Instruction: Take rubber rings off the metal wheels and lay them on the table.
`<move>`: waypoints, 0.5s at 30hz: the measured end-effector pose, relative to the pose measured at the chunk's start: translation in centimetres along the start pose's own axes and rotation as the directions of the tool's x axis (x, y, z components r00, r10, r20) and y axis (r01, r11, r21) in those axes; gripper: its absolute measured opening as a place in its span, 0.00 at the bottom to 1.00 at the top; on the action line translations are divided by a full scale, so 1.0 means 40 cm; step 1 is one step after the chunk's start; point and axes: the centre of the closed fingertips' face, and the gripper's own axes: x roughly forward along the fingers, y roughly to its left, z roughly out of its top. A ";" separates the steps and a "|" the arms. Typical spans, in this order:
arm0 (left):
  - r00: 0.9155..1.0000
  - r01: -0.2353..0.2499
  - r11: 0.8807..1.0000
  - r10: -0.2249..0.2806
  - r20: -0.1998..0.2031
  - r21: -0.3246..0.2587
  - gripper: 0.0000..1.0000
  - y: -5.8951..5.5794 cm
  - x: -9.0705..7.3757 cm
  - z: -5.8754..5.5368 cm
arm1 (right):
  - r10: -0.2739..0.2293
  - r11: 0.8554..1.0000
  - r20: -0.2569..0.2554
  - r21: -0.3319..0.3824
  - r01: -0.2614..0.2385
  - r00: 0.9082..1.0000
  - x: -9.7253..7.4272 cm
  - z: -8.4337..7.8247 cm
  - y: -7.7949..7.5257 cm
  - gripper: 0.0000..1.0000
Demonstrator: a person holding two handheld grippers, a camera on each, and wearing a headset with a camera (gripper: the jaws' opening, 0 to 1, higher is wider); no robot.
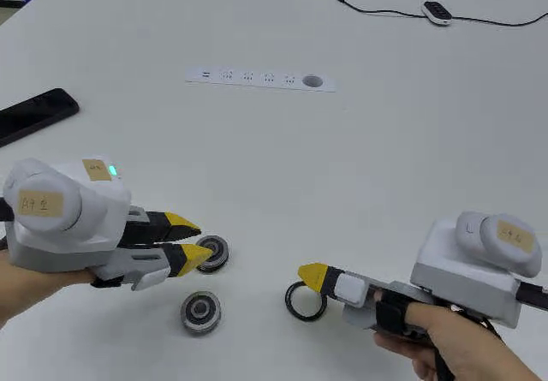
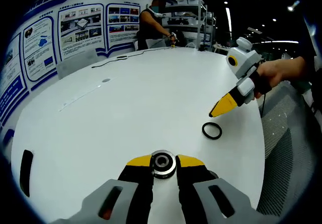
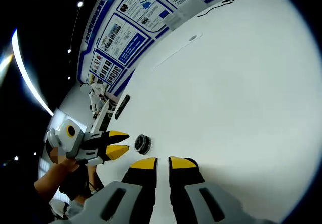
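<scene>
Two metal wheels with dark rubber rims lie on the white table: one just ahead of my left gripper, the other nearer me. In the left gripper view the first wheel shows between the parted yellow tips, and the right gripper view puts that wheel slightly beyond the left gripper, not touching. A loose black rubber ring lies flat on the table under the tip of my right gripper. The right gripper stands a narrow slit open, with nothing held.
A white power strip lies across the middle of the table. A black phone sits at the left edge. A small remote on a black cable is at the far right. A person stands beyond the table's far end.
</scene>
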 end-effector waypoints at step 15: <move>0.999 0.010 1.000 -0.011 -0.041 -0.012 0.17 0.009 0.024 -0.033 | -0.002 0.999 0.032 0.050 0.000 0.999 0.015 0.024 -0.025 0.10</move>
